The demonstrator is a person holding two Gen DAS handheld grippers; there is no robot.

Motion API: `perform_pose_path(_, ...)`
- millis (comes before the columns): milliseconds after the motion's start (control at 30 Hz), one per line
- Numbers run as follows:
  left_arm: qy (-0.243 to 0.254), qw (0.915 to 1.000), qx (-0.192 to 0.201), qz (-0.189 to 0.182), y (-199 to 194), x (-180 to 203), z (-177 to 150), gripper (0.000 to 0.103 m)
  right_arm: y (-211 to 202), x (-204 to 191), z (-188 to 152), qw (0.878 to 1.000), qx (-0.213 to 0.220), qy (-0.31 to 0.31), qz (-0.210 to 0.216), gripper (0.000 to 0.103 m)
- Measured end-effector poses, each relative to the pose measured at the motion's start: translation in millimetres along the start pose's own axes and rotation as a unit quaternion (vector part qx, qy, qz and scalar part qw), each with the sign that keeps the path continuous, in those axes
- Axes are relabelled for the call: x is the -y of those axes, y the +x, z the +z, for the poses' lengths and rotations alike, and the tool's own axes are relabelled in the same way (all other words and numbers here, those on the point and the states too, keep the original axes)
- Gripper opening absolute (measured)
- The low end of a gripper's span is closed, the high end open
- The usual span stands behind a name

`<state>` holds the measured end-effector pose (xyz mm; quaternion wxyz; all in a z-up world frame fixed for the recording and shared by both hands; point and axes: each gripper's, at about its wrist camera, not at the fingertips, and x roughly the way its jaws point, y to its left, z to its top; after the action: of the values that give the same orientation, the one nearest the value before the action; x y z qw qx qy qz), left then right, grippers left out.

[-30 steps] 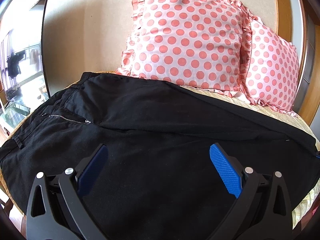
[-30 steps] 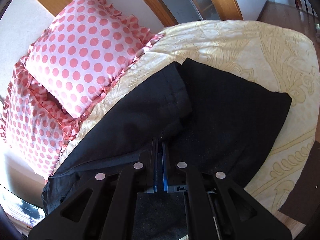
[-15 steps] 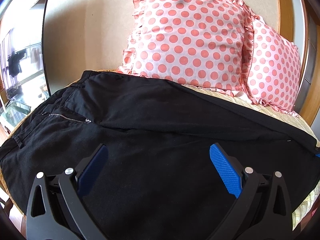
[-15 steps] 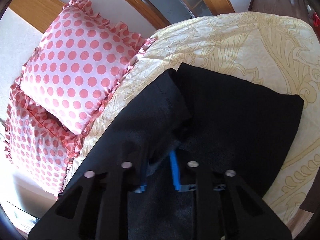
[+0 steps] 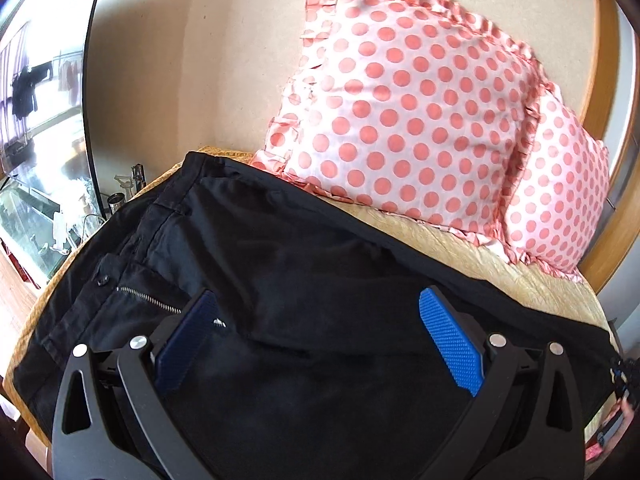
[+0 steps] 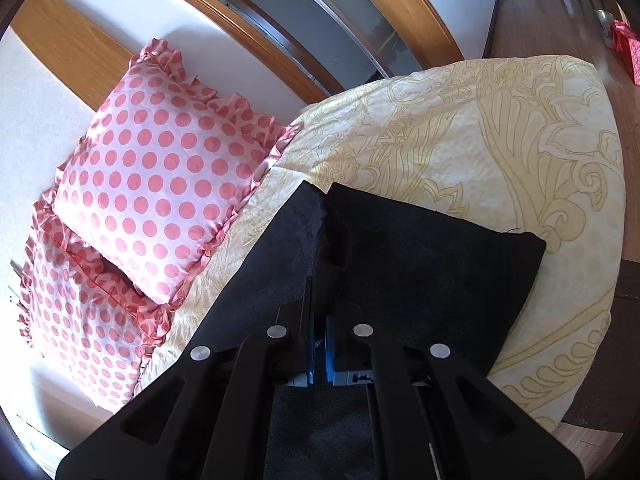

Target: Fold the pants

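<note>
Two changes stand out: the right gripper, parted half a second ago, has pinched together on the leg-end fabric of the black pants spread across the bed, readying a fold. The left gripper, jaws wide apart and holding nothing, has shifted toward the zipper.

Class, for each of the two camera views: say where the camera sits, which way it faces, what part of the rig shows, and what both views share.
Left wrist: sits on the left gripper, above the pants at their waist and zipper, facing the polka-dot pillows; its blue pads stand wide apart.
Right wrist: sits on the right gripper, at the leg ends, facing across the yellow bedspread; its fingers are shut on pants fabric.
Shared: the pants, pillows and bedspread.
</note>
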<state>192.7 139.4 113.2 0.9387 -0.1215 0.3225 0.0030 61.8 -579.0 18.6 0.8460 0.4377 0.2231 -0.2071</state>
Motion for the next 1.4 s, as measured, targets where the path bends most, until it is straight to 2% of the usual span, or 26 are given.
perform_pose_path(100,-0.046,0.998,-0.043,0.004,38.7,-19.7,40.5,0.101,4.8,4.2,-2.4,1.0,-0.006,0.003,-0.001,0.004)
perform_pose_path(233,-0.113,0.9895,-0.089,0.013,100.5,-43.1,85.5,0.101,11.7,8.6,-4.7,1.0,-0.015,0.003,-0.006,0.004)
perform_pose_path(267,-0.125,0.9868,-0.101,0.021,118.3,-46.8,94.7,0.099,13.8,9.3,-5.2,1.0,-0.016,0.003,-0.008,0.004)
perform_pose_path(300,-0.136,0.9834,-0.116,0.031,136.1,-50.5,102.0,0.09,14.9,10.0,-5.8,1.0,-0.017,0.003,-0.009,0.004)
perform_pose_path(400,-0.176,0.9692,-0.162,0.058,182.1,-62.6,112.7,0.075,16.4,8.2,-5.5,1.0,-0.017,-0.005,-0.012,0.004)
perform_pose_path(500,-0.206,0.9572,-0.184,0.086,211.2,-70.8,114.6,0.074,14.4,3.7,-3.6,1.0,-0.015,-0.024,-0.014,0.004)
perform_pose_path(633,-0.217,0.9511,-0.186,0.116,228.3,-76.1,117.0,0.074,13.9,-0.2,-2.3,0.999,-0.015,-0.04,-0.017,0.004)
perform_pose_path(667,-0.219,0.9503,-0.184,0.123,229.0,-78.3,117.7,0.068,14.2,-0.3,-2.1,0.999,-0.015,-0.041,-0.017,0.004)
perform_pose_path(733,-0.217,0.9488,-0.186,0.135,231.5,-82.0,118.0,0.049,15.2,-0.2,-1.8,0.999,-0.016,-0.042,-0.016,0.004)
perform_pose_path(767,-0.218,0.9486,-0.185,0.136,232.1,-83.4,118.1,0.029,15.7,-0.3,-1.6,0.999,-0.017,-0.043,-0.016,0.004)
perform_pose_path(833,-0.236,0.9493,-0.18,0.102,227.3,-88.4,113.8,0.01,15.8,-1.2,-1.6,0.999,-0.016,-0.045,-0.016,0.004)
perform_pose_path(933,-0.248,0.9513,-0.161,0.088,210.0,-93.9,112.4,0.007,14.9,-2.1,-0.1,0.999,-0.015,-0.047,-0.013,0.004)
perform_pose_path(1067,-0.232,0.963,-0.121,0.066,160.6,-95.7,113.0,0.005,10.1,-7.4,5.2,0.998,-0.007,-0.06,-0.005,0.004)
perform_pose_path(1133,-0.225,0.9679,-0.103,0.043,127.4,-98.9,111.0,0.005,6.0,-11.1,9.0,0.998,-0.002,-0.067,0.002,0.004)
perform_pose_path(1233,-0.227,0.971,-0.075,0.008,68.5,-105.0,102.2,0.005,-0.8,-16.5,15.4,0.997,0.004,-0.073,0.018,0.004)
perform_pose_path(1400,-0.223,0.9741,-0.031,-0.023,-33.8,-118.7,61.2,0.005,-16.1,-17.6,25.1,0.997,0.022,-0.072,0.03,0.004)
